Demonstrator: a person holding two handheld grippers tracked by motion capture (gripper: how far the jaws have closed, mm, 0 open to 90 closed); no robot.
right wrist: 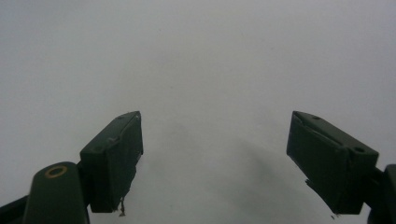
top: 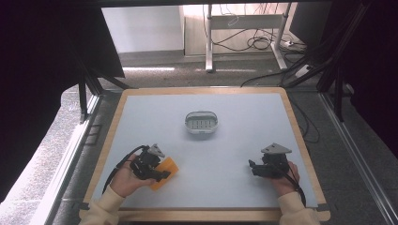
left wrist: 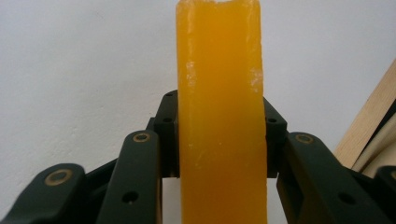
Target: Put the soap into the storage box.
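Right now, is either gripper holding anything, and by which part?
The left gripper holds the orange block, its jaws clamped on the two broad faces. The right gripper is open, holding nothing.

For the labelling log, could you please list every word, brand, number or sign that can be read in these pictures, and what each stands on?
None can be read.
Orange block held in the left gripper: plain, unmarked faces.
White slotted dish on the table: only rows of slots, no lettering.
Right gripper, fingers apart: no marking on them.
Grey plates on top of the grippers: too small to tell.
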